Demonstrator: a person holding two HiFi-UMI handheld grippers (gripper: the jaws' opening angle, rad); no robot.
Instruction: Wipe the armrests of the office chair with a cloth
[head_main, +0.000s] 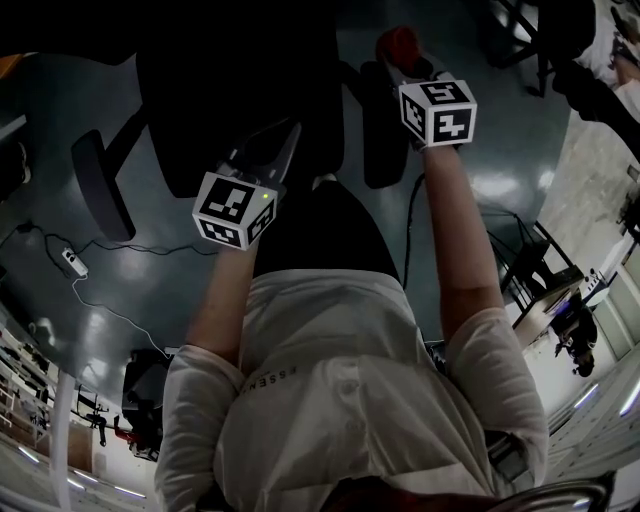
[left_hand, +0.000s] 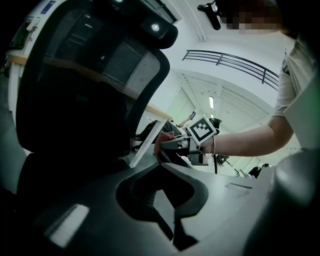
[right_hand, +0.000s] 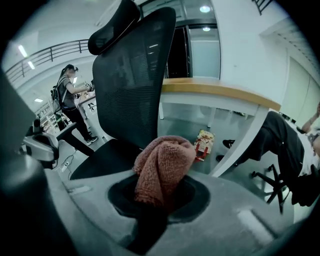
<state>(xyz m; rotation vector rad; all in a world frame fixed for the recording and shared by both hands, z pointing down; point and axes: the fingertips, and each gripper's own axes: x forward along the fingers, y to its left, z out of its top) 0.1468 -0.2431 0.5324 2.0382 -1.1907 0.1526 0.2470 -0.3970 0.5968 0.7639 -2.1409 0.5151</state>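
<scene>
Right gripper (head_main: 407, 64) is pinching the cloth (right_hand: 163, 167), jaws clamped on its lower part, with most of the reddish wad bulging out past the tips. Cloth is sitting at the 12 o'clock end of the right armrest (head_main: 383, 140), right over the pad. Contact with the pad is not resolving in any view.

Left gripper (head_main: 285, 140) is hanging at about 10 o'clock from that armrest, over the seat edge. Its jaws are reading as drawn together with nothing between them, and it is not bracing anything.

Left armrest (head_main: 98, 185) is lying well apart at 9 o'clock, with no cloth near it. Chair (head_main: 230, 90) is facing the person and its mesh back (right_hand: 135, 75) is rising behind the cloth.

Risks, judging from here:
- The grip is taking only a small bite of a bunched cloth, so drag along the pad could be pulling it loose or rolling it out of the jaws.
- With the wad this lumpy, only a narrow strip is likely wiping, so the pad edges may be getting missed.
- Pressing too low could be putting hard jaw tips on the pad.
- With nothing holding the chair, a sideways push may be turning it away.
</scene>
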